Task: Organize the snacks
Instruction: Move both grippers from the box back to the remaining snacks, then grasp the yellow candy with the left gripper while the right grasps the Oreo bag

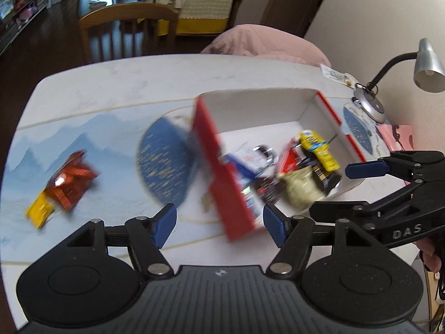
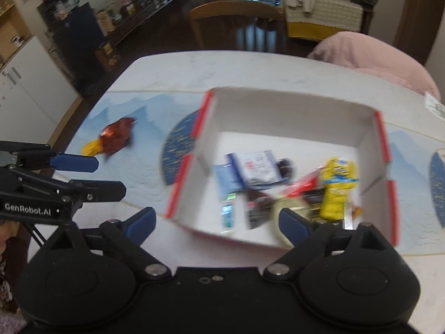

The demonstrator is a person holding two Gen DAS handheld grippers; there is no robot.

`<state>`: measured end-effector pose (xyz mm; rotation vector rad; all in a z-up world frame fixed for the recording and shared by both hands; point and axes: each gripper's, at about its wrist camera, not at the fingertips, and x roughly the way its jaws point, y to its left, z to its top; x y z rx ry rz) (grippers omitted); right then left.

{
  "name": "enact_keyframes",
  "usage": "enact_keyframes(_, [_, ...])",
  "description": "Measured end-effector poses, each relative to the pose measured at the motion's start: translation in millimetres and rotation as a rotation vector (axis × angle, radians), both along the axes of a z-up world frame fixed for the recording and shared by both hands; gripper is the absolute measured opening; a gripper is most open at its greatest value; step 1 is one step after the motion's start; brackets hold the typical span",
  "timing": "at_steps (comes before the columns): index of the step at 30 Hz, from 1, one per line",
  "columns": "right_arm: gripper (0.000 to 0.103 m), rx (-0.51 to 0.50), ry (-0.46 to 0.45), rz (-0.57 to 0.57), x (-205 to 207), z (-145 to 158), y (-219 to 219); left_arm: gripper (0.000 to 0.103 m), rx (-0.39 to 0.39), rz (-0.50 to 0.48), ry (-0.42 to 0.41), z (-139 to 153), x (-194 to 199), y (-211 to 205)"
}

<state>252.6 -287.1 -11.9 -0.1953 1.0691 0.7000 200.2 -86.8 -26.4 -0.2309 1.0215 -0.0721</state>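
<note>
Left gripper (image 1: 219, 222), side marked "DAS": jaws wide, empty. Right gripper (image 2: 215, 222), side marked "GenRobot.AI": jaws wide, empty. Red-white box (image 2: 292, 111) mid-table holds blurred snacks (image 2: 336, 189). Red-yellow snack (image 1: 64, 186) lies left of box on table (image 1: 139, 83).

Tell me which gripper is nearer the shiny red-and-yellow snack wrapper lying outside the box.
Left. The left gripper hangs beside the wrapper; the right gripper is over the white cardboard box, farther away.

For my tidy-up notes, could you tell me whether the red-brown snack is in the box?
Out: the red-brown snack lies on the table, left of the box.
</note>
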Motion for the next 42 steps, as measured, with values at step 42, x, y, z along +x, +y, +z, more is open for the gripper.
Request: enact_keyframes(42, [0.098, -0.353, 0.067, 0.23, 36.1, -96.4, 356.4, 0.069, 0.205, -0.339, 0.102, -110.1, 10.9, 239.6])
